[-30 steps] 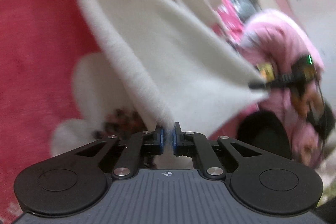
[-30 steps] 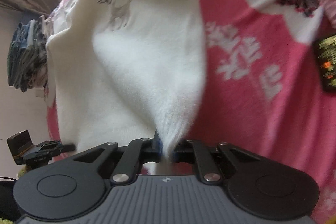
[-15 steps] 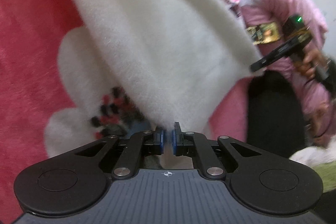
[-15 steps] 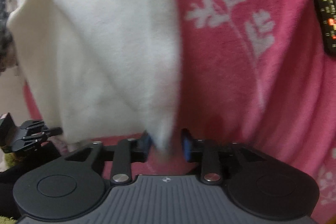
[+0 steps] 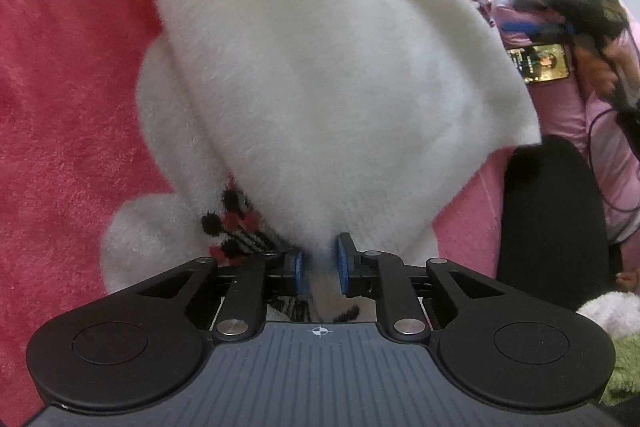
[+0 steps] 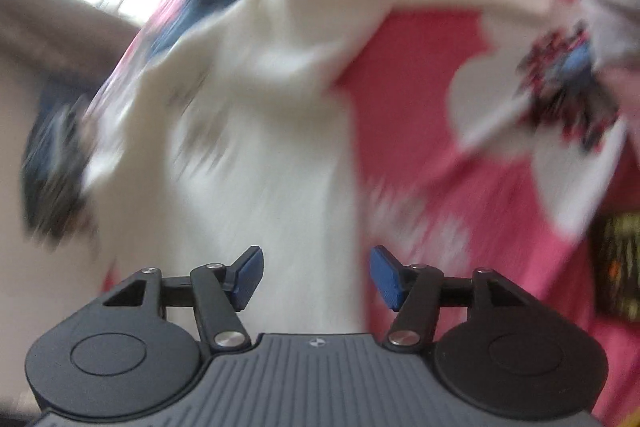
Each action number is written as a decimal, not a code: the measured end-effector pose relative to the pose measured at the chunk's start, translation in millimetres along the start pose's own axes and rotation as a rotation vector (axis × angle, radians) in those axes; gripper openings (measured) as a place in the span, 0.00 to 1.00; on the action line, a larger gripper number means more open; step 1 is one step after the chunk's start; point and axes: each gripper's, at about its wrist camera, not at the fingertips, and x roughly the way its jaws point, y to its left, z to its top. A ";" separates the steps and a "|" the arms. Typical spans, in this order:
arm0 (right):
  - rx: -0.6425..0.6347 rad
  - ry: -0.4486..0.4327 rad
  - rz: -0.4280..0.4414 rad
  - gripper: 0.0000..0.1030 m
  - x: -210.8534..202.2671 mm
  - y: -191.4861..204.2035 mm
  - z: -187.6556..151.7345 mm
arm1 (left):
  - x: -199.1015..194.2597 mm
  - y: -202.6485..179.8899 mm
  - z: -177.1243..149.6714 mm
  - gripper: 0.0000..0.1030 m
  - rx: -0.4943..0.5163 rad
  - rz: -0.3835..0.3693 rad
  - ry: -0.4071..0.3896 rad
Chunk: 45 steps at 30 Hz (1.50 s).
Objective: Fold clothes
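A white fleece garment lies spread on a pink flowered blanket. In the left wrist view its near corner tapers down between the blue pads of my left gripper. Those jaws are opening, a small gap shows, and the pads no longer pinch the corner. In the blurred right wrist view the same garment stretches away over the blanket. My right gripper hangs above its near edge, jaws opening wide, with the cloth below them and nothing gripped.
A person in a pink top holding a phone sits at the right, beside a black rounded object. A dark remote lies on the blanket at the right edge. Dark clothes are heaped at the far left.
Both grippers held corners of the white garment a second ago. The right one has let go, spread wide and swung sideways. The left one has sunk a little and begun parting its pads.
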 end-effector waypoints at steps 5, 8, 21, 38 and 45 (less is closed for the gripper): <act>0.188 -0.139 0.076 0.60 45.9 -25.4 30.1 | -1.0 1.9 -2.1 0.17 0.002 0.005 0.006; 0.255 -0.159 0.172 0.64 75.0 -29.0 41.8 | 0.8 1.9 -2.0 0.17 -0.006 0.008 0.008; -0.069 -0.407 -0.075 0.04 43.9 -9.0 64.6 | 5.7 2.8 3.0 0.16 0.022 0.010 0.056; 0.075 0.187 0.018 0.59 39.5 -51.8 -21.7 | 7.9 3.8 10.2 0.17 0.022 0.014 0.102; -0.067 0.396 -0.022 0.42 53.3 -27.3 -85.6 | 5.1 -8.2 -3.5 0.15 0.081 0.069 0.025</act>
